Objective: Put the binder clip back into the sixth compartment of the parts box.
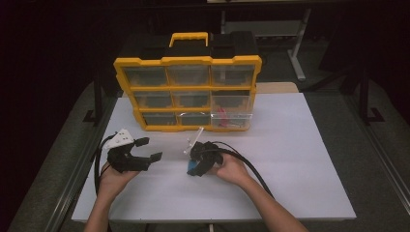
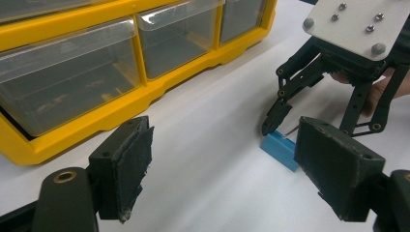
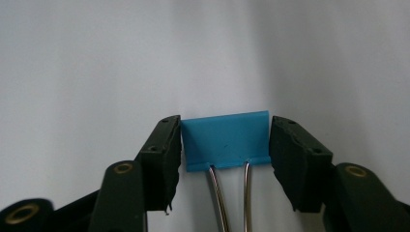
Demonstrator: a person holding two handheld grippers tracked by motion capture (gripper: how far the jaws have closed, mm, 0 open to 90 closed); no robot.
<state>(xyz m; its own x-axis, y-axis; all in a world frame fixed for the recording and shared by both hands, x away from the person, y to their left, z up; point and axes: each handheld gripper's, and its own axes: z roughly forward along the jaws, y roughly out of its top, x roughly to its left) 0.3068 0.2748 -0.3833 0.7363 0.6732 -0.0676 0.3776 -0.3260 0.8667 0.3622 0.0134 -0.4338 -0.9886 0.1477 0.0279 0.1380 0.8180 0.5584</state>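
**Mia:** Where is the blue binder clip [image 3: 226, 140]?

**Sam:** It lies flat on the white table [image 1: 290, 164], in front of the yellow drawer box [image 1: 187, 94] and a little way off from it.

**Mia:** What is the right gripper [image 3: 225, 145] doing?

**Sam:** It is down over the clip. One jaw is on each side of the blue part. The left jaw looks like it touches the clip. The right jaw looks just beside it, maybe touching too. I think it is closing, not squeezing hard yet.

**Mia:** And the left gripper [image 2: 220, 164]?

**Sam:** It is spread wide with nothing in it. It waits in front of the drawer box too, off to the clip's side.

**Mia:** How should the grab go?

**Sam:** I think the jaws should press the blue sides evenly, staying off the silver wire handles [image 3: 232, 193]. Squeeze slowly so the clip does not slide or pop out. Then lift straight up.
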